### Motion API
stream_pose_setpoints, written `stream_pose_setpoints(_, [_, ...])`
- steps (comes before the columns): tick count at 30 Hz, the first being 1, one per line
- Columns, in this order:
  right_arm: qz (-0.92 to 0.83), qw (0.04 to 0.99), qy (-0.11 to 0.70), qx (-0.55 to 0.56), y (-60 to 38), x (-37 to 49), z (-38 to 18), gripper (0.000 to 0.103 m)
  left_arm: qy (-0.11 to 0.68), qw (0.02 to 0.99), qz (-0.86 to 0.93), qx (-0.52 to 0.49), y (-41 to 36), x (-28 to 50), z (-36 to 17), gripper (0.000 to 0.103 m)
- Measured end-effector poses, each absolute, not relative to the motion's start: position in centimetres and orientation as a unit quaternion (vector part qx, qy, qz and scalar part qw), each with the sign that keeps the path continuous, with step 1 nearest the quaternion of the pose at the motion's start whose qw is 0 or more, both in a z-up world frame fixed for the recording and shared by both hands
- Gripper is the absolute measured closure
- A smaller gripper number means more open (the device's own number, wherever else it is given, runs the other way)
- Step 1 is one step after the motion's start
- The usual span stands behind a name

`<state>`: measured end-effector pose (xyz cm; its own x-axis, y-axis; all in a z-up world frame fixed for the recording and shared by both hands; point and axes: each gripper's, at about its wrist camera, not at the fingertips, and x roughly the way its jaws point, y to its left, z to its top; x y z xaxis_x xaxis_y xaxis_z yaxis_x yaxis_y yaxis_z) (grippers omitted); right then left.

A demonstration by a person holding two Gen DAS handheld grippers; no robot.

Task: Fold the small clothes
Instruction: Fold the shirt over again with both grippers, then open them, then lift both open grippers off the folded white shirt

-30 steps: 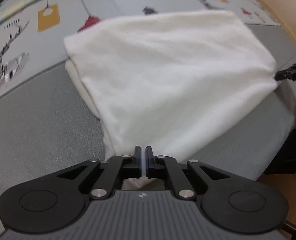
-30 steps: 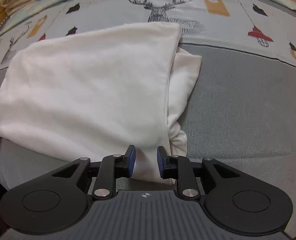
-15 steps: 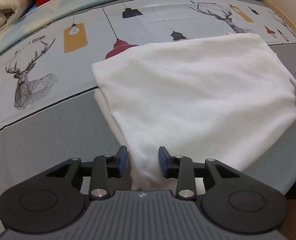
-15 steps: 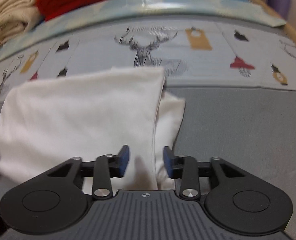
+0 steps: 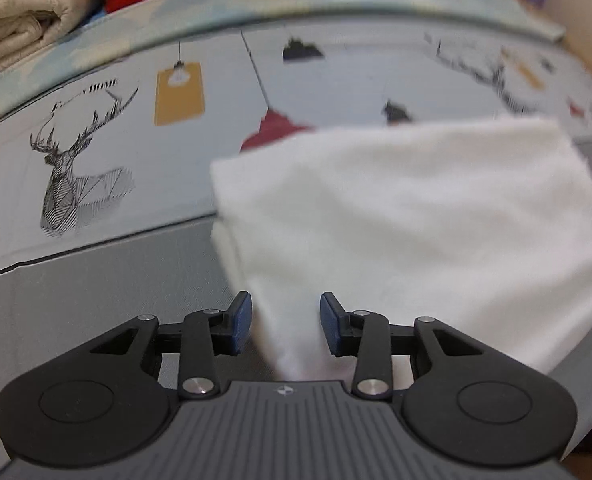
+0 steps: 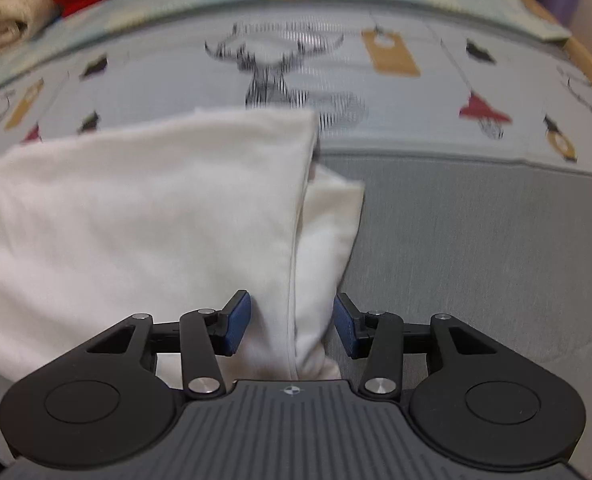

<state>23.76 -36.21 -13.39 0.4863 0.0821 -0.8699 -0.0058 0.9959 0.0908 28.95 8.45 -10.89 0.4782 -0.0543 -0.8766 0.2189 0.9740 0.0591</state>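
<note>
Left wrist: left gripper (image 5: pixel 285 322) jaws just opened, white garment (image 5: pixel 416 220) corner lying loose between; right gripper (image 6: pixel 291 326) likewise, lower centre.

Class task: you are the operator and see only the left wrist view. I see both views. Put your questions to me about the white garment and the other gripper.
Operator: Is the right gripper holding the cloth?
Observer: No. The right gripper is open; its jaws have just been opening, with the white garment lying between the pads, which do not press on it.
Operator: Is the fold neat on that side?
Observer: Not quite. A lower layer sticks out past the top layer's edge.
Operator: What lies beyond that edge?
Observer: Bare grey sheet.
</note>
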Motion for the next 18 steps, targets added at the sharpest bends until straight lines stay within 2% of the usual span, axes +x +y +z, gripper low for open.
stream_pose_setpoints(3, [0.020,0.859,0.510,0.041,-36.3,24.1,-13.7,0.055,0.517,0.849,-0.086,0.070,7.9,29.7,-11.6,0.061])
stream_pose_setpoints(7, [0.010,0.845,0.534,0.017,-35.8,24.5,-14.7,0.052,0.553,0.824,-0.055,0.109,7.1,30.4,-13.6,0.060])
stream_pose_setpoints(12, [0.013,0.861,0.507,0.029,-35.9,24.5,-13.7,0.051,0.518,0.851,-0.058,0.070,7.3,30.7,-11.8,0.061])
stream_pose_setpoints(18, [-0.001,0.848,0.529,0.016,-36.1,24.8,-14.5,0.047,0.550,0.826,-0.048,0.115,6.1,30.8,-13.7,0.057])
